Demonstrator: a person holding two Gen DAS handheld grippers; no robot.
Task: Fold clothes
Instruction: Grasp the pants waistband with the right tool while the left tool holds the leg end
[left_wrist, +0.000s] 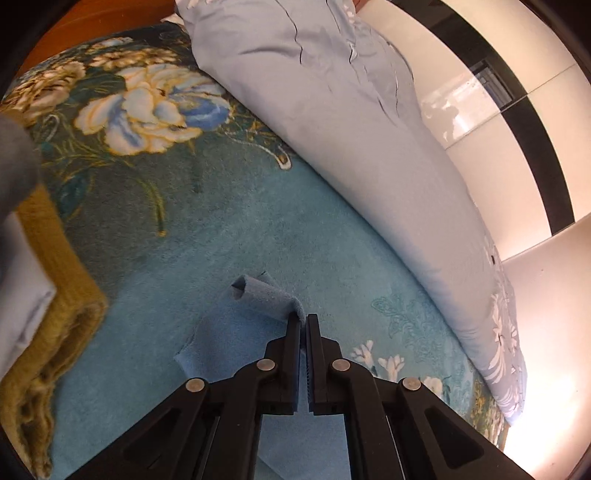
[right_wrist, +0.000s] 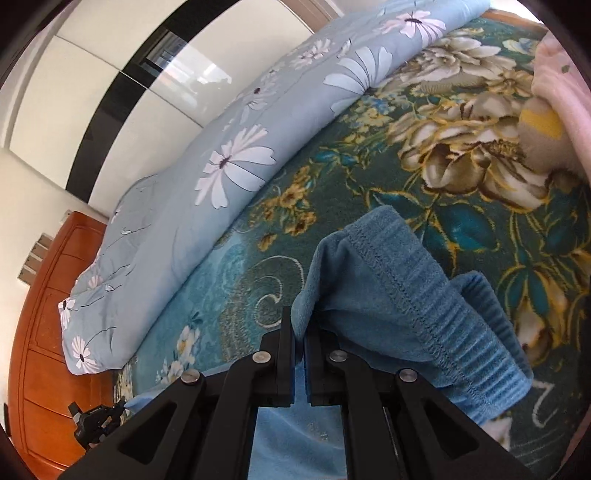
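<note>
two grippers carry one blue fleece garment over a bed spread with a teal floral blanket (left_wrist: 192, 236). the left gripper (left_wrist: 303, 321) is pinched tight on a thin corner of the garment (left_wrist: 266, 295), which curls into a small roll just past the jaws while more blue cloth trails beneath. the right gripper (right_wrist: 299, 325) is likewise clamped, its jaws biting the fleece beside a ribbed elastic band (right_wrist: 436, 295), probably a waistband or cuff, which loops up and sags to the side of the jaws. in the right view the garment (right_wrist: 351, 266) hangs clear of the blanket (right_wrist: 480, 236) near the jaws; lower down, its contact with the bed cannot be told. a pale blue daisy-print duvet (right_wrist: 221, 177) lies rolled along the far side of the bed against a glossy white wardrobe (right_wrist: 92, 92), and a folded mustard knit (left_wrist: 62, 258) with grey cloth on it sits at the left edge of the left view. the step looks to be a carry or spread ahead of a fold. to do it well, both grips likely need to stay firm, since the left bite is shallow and could slip; the hands should keep the span between them taut but not stretched, level the two held points, and lower the cloth flat on open blanket, well apart from the duvet and the mustard pile, before either releases.
</note>
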